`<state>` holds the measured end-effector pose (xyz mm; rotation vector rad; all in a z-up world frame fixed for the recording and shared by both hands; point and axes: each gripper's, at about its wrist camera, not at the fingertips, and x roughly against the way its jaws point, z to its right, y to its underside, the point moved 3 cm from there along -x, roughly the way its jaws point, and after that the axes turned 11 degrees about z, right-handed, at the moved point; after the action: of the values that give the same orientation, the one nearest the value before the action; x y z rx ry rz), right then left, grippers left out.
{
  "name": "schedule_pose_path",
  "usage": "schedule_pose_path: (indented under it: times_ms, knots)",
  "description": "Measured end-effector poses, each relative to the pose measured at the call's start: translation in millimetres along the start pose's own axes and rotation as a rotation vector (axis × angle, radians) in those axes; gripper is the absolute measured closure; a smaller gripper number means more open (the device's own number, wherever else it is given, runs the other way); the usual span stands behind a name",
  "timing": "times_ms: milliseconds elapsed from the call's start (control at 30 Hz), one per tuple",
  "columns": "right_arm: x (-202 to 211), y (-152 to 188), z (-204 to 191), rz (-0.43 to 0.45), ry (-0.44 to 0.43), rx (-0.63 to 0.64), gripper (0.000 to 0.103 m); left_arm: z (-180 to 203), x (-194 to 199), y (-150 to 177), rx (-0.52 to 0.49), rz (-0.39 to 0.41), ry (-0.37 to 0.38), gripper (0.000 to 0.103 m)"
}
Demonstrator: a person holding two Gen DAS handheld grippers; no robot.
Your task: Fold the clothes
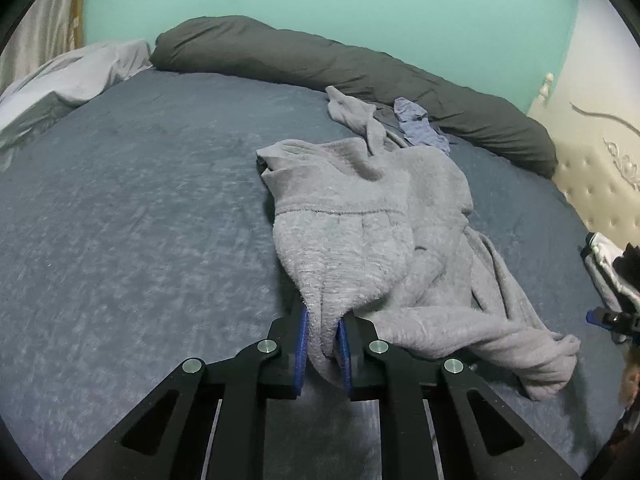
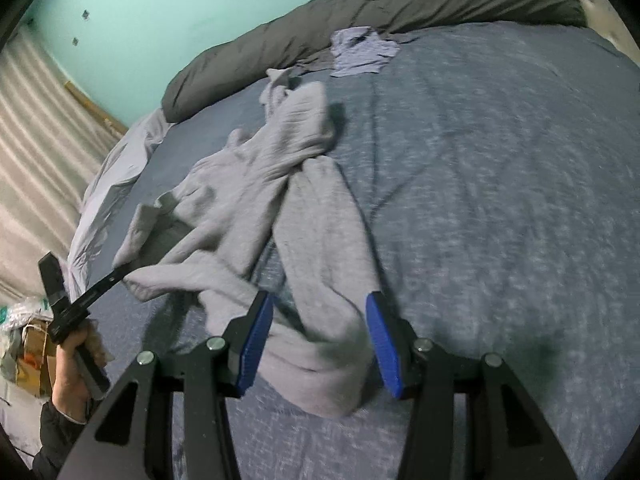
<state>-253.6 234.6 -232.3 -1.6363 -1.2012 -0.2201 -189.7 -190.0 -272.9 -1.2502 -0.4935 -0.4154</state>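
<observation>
Left wrist view: low, close over blue-grey bedspread (image 1: 140, 208), facing teal wall (image 1: 320, 0). Right wrist view: equally near, angled down toward same wall. Shared: crumpled grey fleece garment (image 1: 360, 220), long dark-grey rolled duvet (image 2: 360, 12).

Blue-grey bed (image 1: 120, 220) bears grey garment (image 1: 360, 216), dark duvet (image 1: 320, 60).

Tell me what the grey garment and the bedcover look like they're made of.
Grey garment: seems a thick fleece or terry knit, matte; its surface is fuzzy and looped, and it bunches softly where the left gripper pinches it. Bedcover: likely a woven or brushed cotton blend, matte blue-grey with a heathered fleck.
</observation>
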Motion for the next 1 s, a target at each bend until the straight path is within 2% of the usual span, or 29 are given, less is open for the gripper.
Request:
schedule_pose_path:
  times_ms: [200, 333, 500, 533, 633, 767, 800, 867, 933, 1000]
  knots:
    - [-2.9, 15.3, 11.3, -0.072, 0.056, -0.024, 0.051, -33.5, 17.7, 5.4, 0.028, -0.05, -0.028, 0.089]
    - [-18.0, 18.5, 12.4, -0.099, 0.064, -0.044, 0.044, -40.3, 20.7, 15.5, 0.031, -0.101, -0.024, 0.088]
    - [-53.9, 14.0, 4.0, -0.153, 0.054, -0.04, 0.041, -43.9, 28.9, 9.8, 0.044, -0.071, -0.053, 0.082]
    - [-61.4, 12.6, 1.9, -0.163, 0.053, -0.035, 0.039, -43.7, 28.1, 8.6, 0.04, -0.072, -0.055, 0.079]
    - [-85.4, 12.0, -0.4, -0.193, 0.088, -0.009, 0.039, -39.2, 21.2, 6.8, 0.009, -0.086, -0.057, 0.06]
    - [-111.8, 16.0, 5.4, -0.228, 0.121, 0.013, 0.039, -27.8, 2.8, 5.6, -0.043, -0.111, -0.059, 0.05]
    - [-115.5, 17.5, 7.6, -0.234, 0.123, 0.016, 0.042, -25.3, -3.3, 5.2, -0.054, -0.118, -0.061, 0.049]
    - [-117.5, 18.4, 10.2, -0.233, 0.117, 0.026, 0.073, -23.3, -16.1, 5.1, -0.061, -0.134, -0.07, 0.049]
    - [-115.1, 17.4, 12.0, -0.221, 0.104, 0.036, 0.089, -22.6, -28.0, 5.7, -0.063, -0.153, -0.078, 0.049]
    - [-103.3, 10.6, 14.6, -0.188, 0.083, 0.031, 0.092, -23.1, -36.4, 7.7, -0.068, -0.17, -0.084, 0.049]
